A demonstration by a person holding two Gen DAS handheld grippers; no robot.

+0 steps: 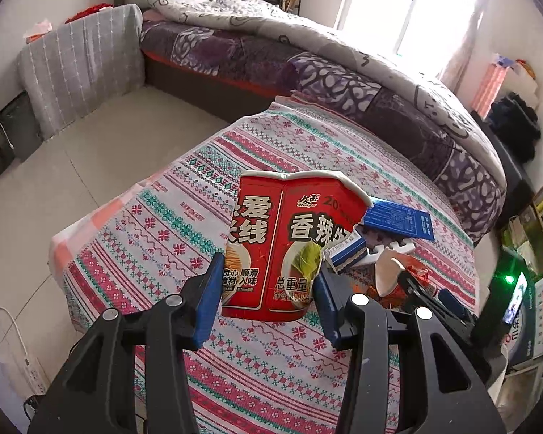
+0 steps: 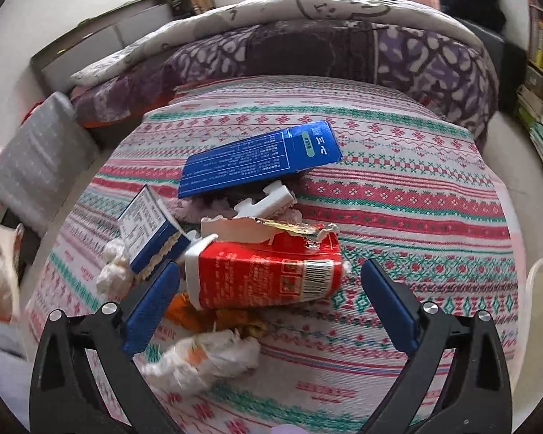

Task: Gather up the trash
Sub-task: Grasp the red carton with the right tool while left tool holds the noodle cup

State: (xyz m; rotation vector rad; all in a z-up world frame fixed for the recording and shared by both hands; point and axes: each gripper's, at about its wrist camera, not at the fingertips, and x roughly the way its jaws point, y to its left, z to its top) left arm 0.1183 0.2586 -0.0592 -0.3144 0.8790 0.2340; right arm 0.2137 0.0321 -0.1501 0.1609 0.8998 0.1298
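Patterned tablecloth (image 1: 134,238); cup (image 1: 282,246) reads "香辣"

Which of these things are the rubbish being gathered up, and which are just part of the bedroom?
Part of the job:
- red noodle cup, gripped in the left claw
- torn red carton, in front of the open right claw
- flat blue box
- small blue box
- crumpled tissue

Just lying about:
- patterned cloth under the rubbish
- bed quilt
- bookshelf
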